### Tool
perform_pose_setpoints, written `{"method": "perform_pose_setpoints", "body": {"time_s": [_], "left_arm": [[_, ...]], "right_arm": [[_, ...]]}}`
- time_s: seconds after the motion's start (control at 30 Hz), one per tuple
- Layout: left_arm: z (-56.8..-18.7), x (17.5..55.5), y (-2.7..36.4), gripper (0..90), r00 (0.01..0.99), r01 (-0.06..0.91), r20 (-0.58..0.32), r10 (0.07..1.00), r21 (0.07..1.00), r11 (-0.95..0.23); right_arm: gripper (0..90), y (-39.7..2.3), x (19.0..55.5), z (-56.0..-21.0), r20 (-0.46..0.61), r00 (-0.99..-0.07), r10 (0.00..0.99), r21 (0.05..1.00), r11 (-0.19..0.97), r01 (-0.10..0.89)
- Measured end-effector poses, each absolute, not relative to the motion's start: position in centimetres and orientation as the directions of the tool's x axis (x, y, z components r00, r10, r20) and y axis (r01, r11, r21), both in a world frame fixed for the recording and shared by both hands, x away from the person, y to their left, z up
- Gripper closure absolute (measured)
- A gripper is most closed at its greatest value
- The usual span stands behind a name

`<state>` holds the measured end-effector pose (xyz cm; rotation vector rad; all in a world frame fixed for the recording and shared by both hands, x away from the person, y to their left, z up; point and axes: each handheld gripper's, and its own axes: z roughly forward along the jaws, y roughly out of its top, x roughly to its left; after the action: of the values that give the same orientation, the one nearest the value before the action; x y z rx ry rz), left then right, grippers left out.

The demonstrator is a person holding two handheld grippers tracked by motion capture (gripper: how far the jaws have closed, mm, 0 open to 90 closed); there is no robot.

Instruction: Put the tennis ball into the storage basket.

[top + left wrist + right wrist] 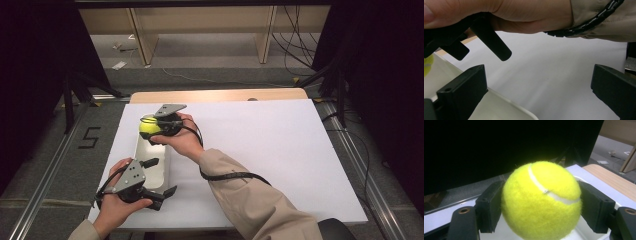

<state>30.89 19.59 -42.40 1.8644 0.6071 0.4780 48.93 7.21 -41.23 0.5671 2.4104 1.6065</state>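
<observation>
Nearest the camera, the left gripper (pixel 161 176) rests at the near end of the white tray (pixel 159 172), jaws apart with nothing between them; one jaw sits over the tray's near rim, the other over bare white table cover (pixel 260 150). Open cover extends broadly to the right of both grippers. Past the far end of the tray, the right gripper (pixel 150 126) holds the tennis ball (pixel 541 200) clamped between both pads, above the tray's far end.
</observation>
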Motion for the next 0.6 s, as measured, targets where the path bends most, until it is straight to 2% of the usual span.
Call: {"method": "perform_pose_setpoints", "body": {"time_s": [0.6], "left_arm": [[-42.40,30.88,19.58,0.1,0.790,0.184,0.042,0.611,0.935,-0.303]], "right_arm": [[27.2,7.33,48.94,-41.94,0.063,-0.914,0.400,0.901,0.371,0.224]]}}
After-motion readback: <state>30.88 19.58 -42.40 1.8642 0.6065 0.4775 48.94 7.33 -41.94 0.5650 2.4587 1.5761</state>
